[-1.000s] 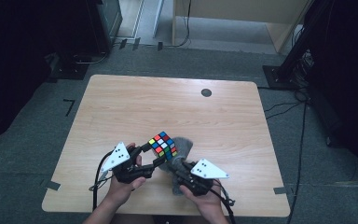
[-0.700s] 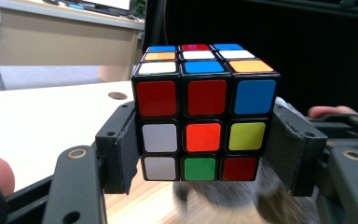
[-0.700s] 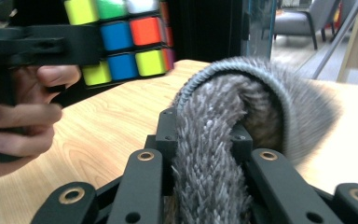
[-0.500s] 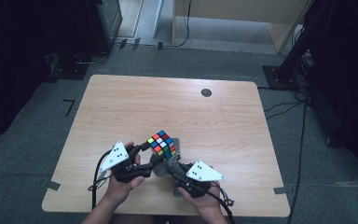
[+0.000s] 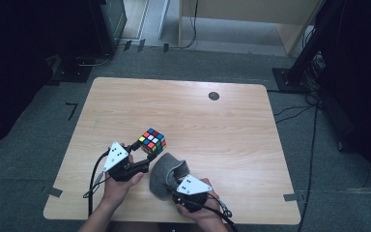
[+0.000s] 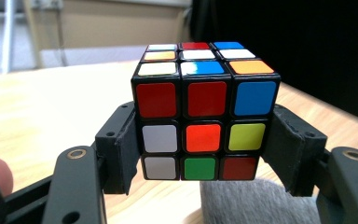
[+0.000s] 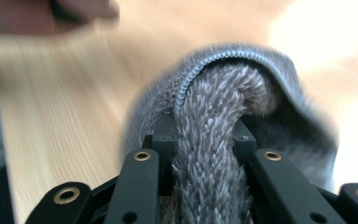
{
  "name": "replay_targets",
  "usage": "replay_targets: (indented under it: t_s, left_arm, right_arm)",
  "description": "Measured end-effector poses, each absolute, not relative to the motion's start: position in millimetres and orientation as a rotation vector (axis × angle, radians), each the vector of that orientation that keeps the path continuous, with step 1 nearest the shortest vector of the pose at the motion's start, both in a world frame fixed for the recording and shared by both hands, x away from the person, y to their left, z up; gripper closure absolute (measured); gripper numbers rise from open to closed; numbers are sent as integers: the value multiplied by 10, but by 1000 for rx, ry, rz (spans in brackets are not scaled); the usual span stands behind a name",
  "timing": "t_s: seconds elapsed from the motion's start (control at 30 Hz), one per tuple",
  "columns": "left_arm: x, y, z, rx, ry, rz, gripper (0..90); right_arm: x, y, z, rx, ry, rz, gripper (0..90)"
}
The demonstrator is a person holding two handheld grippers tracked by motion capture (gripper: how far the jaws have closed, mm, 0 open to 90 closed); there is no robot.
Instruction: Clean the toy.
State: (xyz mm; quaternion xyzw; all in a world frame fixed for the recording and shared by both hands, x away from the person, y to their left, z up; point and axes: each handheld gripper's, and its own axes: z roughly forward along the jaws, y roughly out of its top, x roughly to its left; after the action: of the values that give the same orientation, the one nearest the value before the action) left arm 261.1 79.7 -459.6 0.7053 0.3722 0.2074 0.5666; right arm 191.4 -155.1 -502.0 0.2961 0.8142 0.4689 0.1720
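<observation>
Grey fuzzy cloth (image 5: pixel 166 176), bunched at the near edge of the wooden table (image 5: pixel 222 125), sits pinched between the jaws of our right gripper (image 7: pixel 204 135). Just beyond it, our left gripper (image 6: pixel 204 140) clamps a scrambled puzzle cube (image 6: pixel 206 112) by two opposite sides, holding it above the tabletop. Farther off, we see a small dark disc (image 5: pixel 214 95) near the far edge.

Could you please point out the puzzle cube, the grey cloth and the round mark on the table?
puzzle cube (image 6: pixel 205 112), left gripper view, centre of its front face.
grey cloth (image 5: pixel 166 170), high view, its folded upper part.
round mark (image 5: pixel 214 95), high view, its middle.
</observation>
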Motion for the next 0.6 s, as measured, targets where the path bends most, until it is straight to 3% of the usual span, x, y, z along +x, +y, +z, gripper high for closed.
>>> replay_targets:
  t_s: [0.6]
  left_arm:
    - [2873,649,-5073,1836,1088,544,340]
  right_arm:
    - [2545,-2968,-5206,1451,1912,1002,694]
